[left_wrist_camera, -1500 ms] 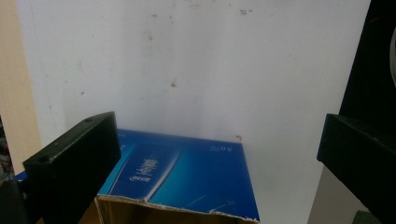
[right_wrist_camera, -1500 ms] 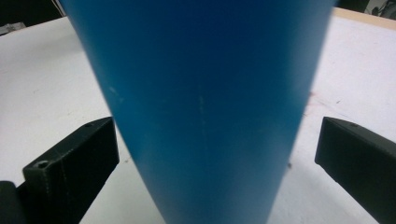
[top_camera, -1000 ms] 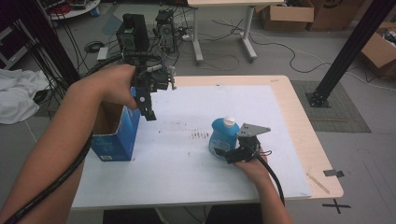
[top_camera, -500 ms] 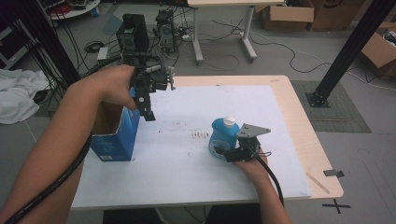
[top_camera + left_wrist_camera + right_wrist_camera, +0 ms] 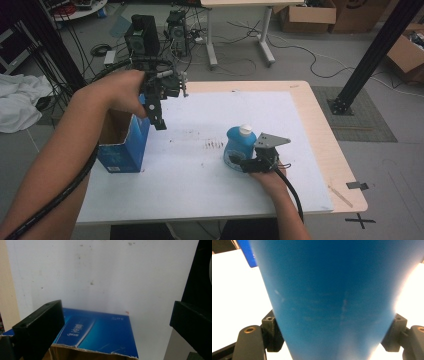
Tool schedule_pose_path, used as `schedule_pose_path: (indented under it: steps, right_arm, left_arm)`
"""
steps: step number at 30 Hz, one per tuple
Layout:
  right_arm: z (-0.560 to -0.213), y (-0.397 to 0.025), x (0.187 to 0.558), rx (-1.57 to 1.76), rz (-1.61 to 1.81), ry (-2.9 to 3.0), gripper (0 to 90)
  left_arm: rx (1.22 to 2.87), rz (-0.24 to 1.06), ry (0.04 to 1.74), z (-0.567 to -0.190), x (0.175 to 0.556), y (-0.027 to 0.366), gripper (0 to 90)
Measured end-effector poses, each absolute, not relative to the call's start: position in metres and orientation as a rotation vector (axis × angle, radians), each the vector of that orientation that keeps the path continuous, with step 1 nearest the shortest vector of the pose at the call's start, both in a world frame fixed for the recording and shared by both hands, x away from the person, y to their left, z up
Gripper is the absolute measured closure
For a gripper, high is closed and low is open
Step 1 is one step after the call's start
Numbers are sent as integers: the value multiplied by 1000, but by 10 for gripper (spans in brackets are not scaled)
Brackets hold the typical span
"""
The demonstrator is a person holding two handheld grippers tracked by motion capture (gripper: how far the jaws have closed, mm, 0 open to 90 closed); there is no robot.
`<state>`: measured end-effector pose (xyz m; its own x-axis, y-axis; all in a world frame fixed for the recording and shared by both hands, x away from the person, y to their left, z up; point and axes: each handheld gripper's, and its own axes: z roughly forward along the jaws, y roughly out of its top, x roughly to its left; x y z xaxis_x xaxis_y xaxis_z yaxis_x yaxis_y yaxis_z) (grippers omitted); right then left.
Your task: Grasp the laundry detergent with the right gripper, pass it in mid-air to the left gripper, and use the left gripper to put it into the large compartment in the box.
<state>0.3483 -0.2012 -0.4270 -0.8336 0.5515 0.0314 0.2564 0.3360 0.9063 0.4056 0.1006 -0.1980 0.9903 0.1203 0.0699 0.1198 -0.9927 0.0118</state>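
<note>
Observed: the right gripper point(image 5: 239, 163), lower centre-right of the high view, has its fingers point(image 5: 271, 333) clamped on either flank of a blue bottle point(image 5: 239, 145) with a white cap. The bottle stands upright on the white mat of the tabletop point(image 5: 310, 107), right of frame centre. In the right gripper view the blue body sits squarely between both pads, contact on each side.

The left gripper point(image 5: 159, 116), upper left of the high view, hangs above the open blue carton point(image 5: 122, 150), fingers point(image 5: 41, 325) spread wide and empty. The left gripper view looks down past the carton's torn top edge point(image 5: 95, 350) to the mat.

Assessment: the step in hand appears to be lifting the bottle toward the carton at frame left. The grip sits low on the body, though how low is hard to judge, so a top-heavy tilt is possible; recommend raising it straight and slowly before travelling left. The left gripper would do well to steady the carton wall so the opening does not shift as the bottle enters.
</note>
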Motion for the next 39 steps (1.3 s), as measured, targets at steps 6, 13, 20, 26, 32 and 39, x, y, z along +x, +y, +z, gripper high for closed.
schedule_pose_path:
  steps: [6,13,20,26,32,39]
  right_arm:
    - [-428,-201,349,715,1498,2325,291]
    - [-429,-201,348,715,1504,2325,316]
    - [-429,-200,349,702,1514,2323,340]
    - [-430,-199,349,702,1517,2324,351]
    - [-431,-198,349,698,1517,2319,416]
    - [-432,-199,348,691,1524,2301,440]
  left_arm:
    - [3127,109,186,-199,406,100,1]
    - [3130,107,188,-200,407,100,0]
    - [3128,103,191,-201,407,101,0]
    - [3126,102,192,-202,408,101,0]
    - [3128,96,192,-204,408,102,0]
    - [3128,93,194,-205,409,103,1]
